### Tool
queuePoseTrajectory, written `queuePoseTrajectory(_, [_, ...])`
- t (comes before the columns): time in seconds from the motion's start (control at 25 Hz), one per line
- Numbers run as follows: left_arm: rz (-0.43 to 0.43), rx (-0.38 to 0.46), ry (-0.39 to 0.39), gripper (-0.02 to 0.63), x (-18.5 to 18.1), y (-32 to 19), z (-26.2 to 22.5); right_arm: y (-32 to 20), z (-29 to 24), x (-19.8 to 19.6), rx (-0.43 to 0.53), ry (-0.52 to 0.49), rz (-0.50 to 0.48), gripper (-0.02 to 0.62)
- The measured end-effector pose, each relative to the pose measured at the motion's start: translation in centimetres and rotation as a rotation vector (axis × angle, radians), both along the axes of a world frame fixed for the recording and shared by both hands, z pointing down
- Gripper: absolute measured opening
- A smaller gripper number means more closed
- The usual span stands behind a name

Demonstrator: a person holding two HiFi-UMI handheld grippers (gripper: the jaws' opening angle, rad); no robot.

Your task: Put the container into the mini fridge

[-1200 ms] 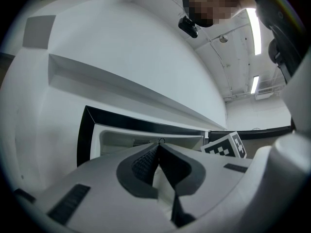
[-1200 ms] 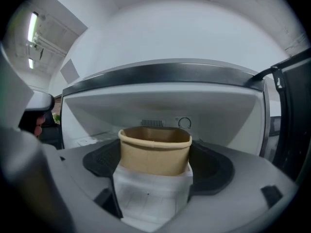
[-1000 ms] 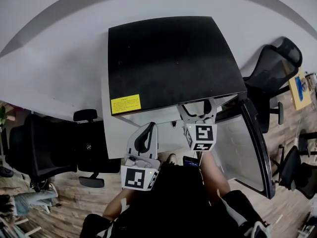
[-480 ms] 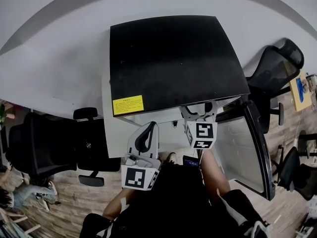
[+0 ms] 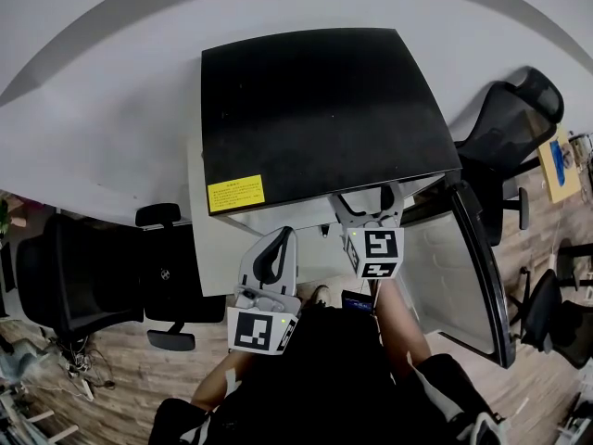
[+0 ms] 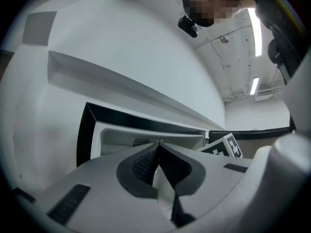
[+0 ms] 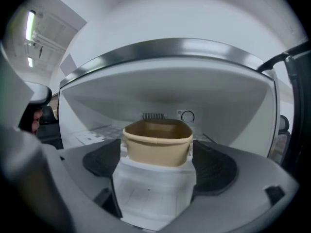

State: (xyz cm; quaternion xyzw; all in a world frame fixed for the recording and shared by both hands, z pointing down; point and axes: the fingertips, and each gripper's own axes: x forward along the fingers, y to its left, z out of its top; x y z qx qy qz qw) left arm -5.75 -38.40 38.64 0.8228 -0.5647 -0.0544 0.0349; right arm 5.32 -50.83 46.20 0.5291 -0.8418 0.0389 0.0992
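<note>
A tan open-topped container sits between the jaws of my right gripper, both black pads against its sides. It is inside the white cavity of the mini fridge, just over the shelf. From above, the mini fridge shows its black top. Its door swings open to the right, and my right gripper reaches in under the top's front edge, which hides the container. My left gripper hangs back at the lower left of the opening. It is shut and empty, its pads meeting at the tip.
Black office chairs stand at the left and the right on a wooden floor. A yellow label marks the fridge top's front left corner. A white wall runs behind and to the left of the fridge.
Both grippers stay where they were. A person at the lower left edge of the head view has gone out of the picture.
</note>
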Motion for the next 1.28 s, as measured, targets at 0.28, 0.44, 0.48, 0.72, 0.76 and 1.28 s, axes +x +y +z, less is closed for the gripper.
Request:
queuePoseTrajectory(0.28, [0.013, 0.011, -0.001, 0.009, 0.3, 0.6, -0.3, 3.5, -0.8, 1.5, -0.025, -0.035, 0.005, 0.443])
queuePoseTrajectory(0.44, [0.022, 0.025, -0.004, 0.009, 0.6, 0.8, -0.6, 5.4, -1.4, 3.5, -0.023, -0.068, 0.079, 0.124])
queuePoseTrajectory(0.48, [0.024, 0.027, -0.007, 0.009, 0.7, 0.8, -0.7, 5.8, -1.4, 3.8, -0.026, -0.072, 0.085, 0.110])
queuePoseTrajectory(0.72, [0.029, 0.032, -0.004, 0.009, 0.8, 1.0, -0.8, 8.5, -3.2, 4.3, -0.010, -0.090, 0.062, 0.035])
queuePoseTrajectory(0.76, [0.029, 0.031, -0.005, 0.009, 0.8, 1.1, -0.8, 8.9, -3.7, 4.2, 0.000, -0.095, 0.056, 0.033])
queuePoseTrajectory(1.28, [0.028, 0.030, 0.001, 0.009, 0.7, 1.5, -0.8, 10.2, -4.2, 4.4, -0.016, -0.127, 0.062, 0.014])
